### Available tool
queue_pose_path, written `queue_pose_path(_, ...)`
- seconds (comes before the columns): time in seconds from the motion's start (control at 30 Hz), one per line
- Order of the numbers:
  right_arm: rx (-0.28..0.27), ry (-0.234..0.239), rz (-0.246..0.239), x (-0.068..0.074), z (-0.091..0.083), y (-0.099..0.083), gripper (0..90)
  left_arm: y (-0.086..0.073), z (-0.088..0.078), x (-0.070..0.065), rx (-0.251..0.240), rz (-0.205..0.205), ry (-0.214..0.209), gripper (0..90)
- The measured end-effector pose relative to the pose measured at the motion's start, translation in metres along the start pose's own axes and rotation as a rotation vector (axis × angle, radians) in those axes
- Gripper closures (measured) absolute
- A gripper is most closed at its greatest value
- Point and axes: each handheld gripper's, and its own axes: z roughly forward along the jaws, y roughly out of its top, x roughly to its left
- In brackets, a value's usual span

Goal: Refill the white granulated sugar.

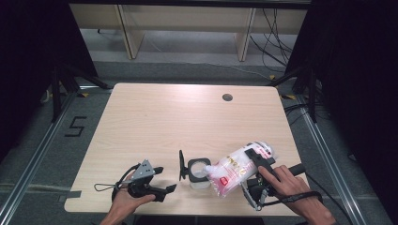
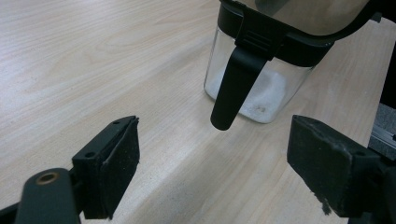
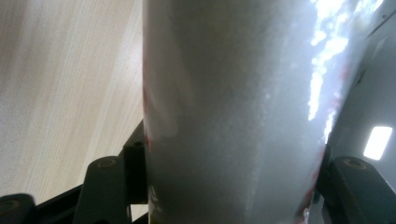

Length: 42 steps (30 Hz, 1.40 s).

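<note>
Your left gripper (image 2: 212,177) view alone shows white powder in the glass jar (image 2: 261,88); its jaws stand spread, empty. Your right gripper (image 1: 256,161) pinches the tilted powder bag (image 1: 234,169) over the jar's mouth.

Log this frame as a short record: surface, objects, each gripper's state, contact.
surface: wooden table
container: clear jar, black rim, hinged lid open, a little white powder inside
bag: white plastic bag, red print, tilted with its mouth at the jar opening
right gripper: shut on the bag
left gripper: open, empty, jaws pointed at the jar, apart from it
</note>
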Motion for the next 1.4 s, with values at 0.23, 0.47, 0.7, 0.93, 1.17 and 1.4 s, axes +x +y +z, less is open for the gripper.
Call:
queue_pose_path(0.23, -0.007, -0.005, 0.013, 0.0, 0.0011, -0.0006, 40.4, 0.0006, 0.0002, 0.0012, 0.001, 0.022, -0.003, 16.6)
queue_pose_path(0.47, -0.012, -0.005, -0.03, -0.004, 0.0016, 0.0, 40.4, 0.0, 0.0, 0.0017, -0.009, 0.023, -0.002, 16.6)
queue_pose_path(0.7, -0.007, -0.01, -0.034, -0.0046, 0.0013, 0.0005, 40.4, 0.0003, -0.0003, 0.0012, 0.002, 0.023, -0.002, 16.6)
queue_pose_path(0.93, -0.029, -0.019, -0.024, -0.0003, 0.004, 0.0026, 40.4, 0.0004, -0.0007, 0.0014, 0.004, 0.026, -0.003, 16.6)
queue_pose_path(1.17, -0.03, -0.017, -0.034, -0.0023, 0.0041, 0.0033, 40.4, 0.0003, -0.0007, 0.0013, 0.002, 0.023, -0.001, 16.6)
queue_pose_path(1.4, -0.021, -0.009, -0.023, -0.0008, 0.003, 0.0044, 40.4, 0.0002, -0.0004, 0.0015, -0.001, 0.024, -0.001, 16.6)
